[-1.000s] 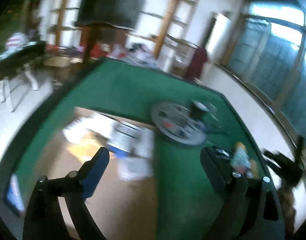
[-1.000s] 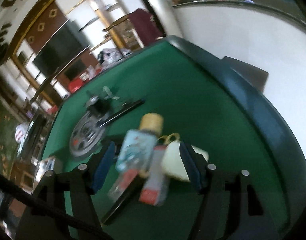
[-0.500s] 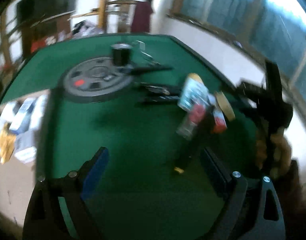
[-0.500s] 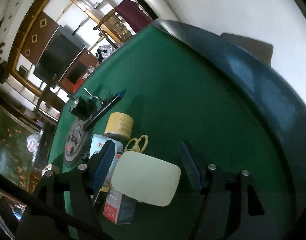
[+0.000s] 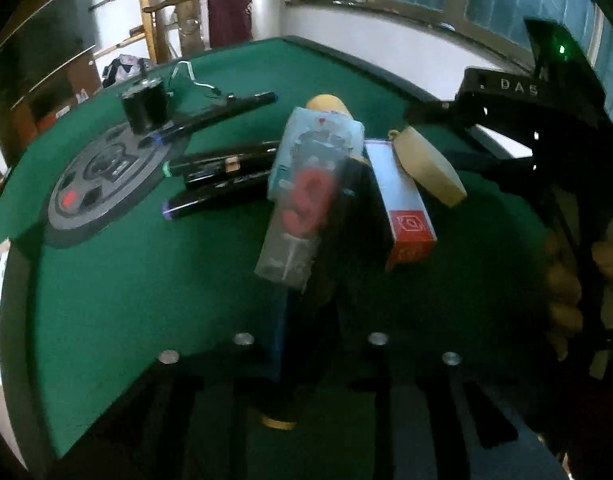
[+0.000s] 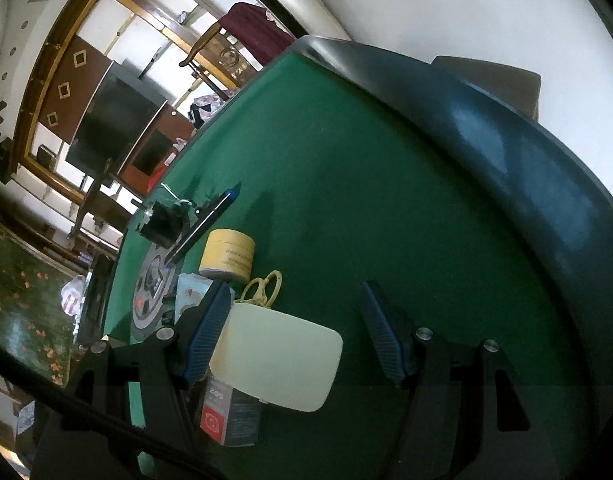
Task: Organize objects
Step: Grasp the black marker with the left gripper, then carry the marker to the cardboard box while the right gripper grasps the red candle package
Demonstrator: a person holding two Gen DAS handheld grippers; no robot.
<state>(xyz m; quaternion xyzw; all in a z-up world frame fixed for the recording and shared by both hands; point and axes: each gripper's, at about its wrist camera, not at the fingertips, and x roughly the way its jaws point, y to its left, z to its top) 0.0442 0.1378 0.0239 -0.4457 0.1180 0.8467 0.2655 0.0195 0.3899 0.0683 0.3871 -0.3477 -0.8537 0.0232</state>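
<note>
- The left hand-held gripper (image 5: 310, 344) hovers low over the green desk (image 5: 146, 280). Its fingers look drawn close together around a dark, blurred stick-like item; whether they actually pinch it I cannot tell.
- Landmark: a blister pack (image 5: 310, 196) lies mid-desk.
- Just right of the pack lies a red-and-white box (image 5: 402, 200), with a pale pouch (image 5: 426, 168) resting on its far end.
- Left of the pack, three black markers (image 5: 222, 164) lie close together beside a grey disc (image 5: 102, 184).
- Beyond the pack stands a yellow tape roll (image 6: 228, 256), with scissors (image 6: 262, 288) beside it.
- The right hand-held gripper (image 6: 294, 336) is spread wide, the pouch between its fingers.
- Right of the pouch, bare felt runs to the desk's dark padded rim (image 6: 526, 152).
</note>
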